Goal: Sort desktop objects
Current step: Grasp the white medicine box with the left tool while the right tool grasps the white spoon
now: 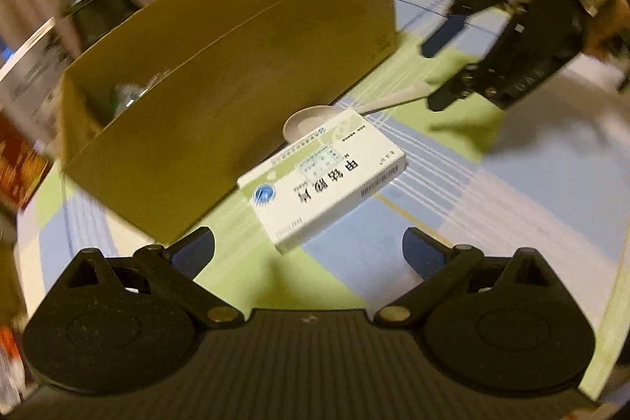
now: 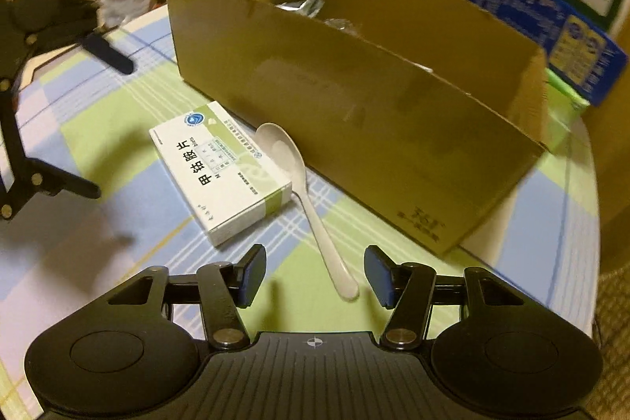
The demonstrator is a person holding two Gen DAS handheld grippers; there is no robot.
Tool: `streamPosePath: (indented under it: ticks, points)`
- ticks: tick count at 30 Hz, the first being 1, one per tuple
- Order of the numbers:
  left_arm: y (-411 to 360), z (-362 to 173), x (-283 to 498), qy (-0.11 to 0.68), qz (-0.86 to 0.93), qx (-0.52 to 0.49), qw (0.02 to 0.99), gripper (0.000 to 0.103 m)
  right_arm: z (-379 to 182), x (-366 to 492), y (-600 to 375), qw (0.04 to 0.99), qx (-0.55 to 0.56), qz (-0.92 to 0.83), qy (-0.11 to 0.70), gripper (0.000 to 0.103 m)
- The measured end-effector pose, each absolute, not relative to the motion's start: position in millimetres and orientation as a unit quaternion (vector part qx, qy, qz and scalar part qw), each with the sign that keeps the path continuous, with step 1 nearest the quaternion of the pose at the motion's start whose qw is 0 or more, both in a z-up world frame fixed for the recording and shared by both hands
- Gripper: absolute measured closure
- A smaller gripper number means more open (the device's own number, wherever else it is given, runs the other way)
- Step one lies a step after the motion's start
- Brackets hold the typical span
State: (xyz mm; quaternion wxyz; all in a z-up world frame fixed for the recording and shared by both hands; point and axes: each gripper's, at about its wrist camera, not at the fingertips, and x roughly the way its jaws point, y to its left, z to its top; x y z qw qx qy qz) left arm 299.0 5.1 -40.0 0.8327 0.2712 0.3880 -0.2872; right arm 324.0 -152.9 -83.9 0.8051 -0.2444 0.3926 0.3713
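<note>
Landmark: cardboard box [image 2: 354, 97], open-topped, on checked tablecloth [image 2: 98, 105].

Right gripper [image 2: 313, 272] spread wide, nothing held; tip of the white spoon's [image 2: 311, 207] handle lies between its fingers.

Spoon bowl sits close to the box's front wall.

Medicine carton [image 2: 224, 172] flat, just in front of the box, touching the spoon.

Left gripper [image 1: 309, 250] spread, empty, carton just ahead.

Foil packets [image 2: 303, 4] inside the box.

on the checked tablecloth [image 2: 118, 113]: one white medicine box [image 2: 222, 170]; one white plastic spoon [image 2: 305, 199]; one open cardboard box [image 2: 354, 113], holding at least two crinkled foil packets [image 2: 303, 4]. behind it: one blue printed carton [image 2: 527, 22].
</note>
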Motion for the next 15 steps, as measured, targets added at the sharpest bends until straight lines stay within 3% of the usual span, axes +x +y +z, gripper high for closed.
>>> streamPosePath:
  ticks: [7, 15]
  points:
    - [-3, -56, 333, 0.366, -0.358, 0.307, 0.802, 0.003, -104, 347, -138, 0.782, -0.262, 0.395, 0.404, 0.05]
    - [-17, -76, 350, 0.359, -0.402, 0.333, 0.774, 0.003, -113, 358, -130, 0.768, -0.262, 0.433, 0.393, 0.06]
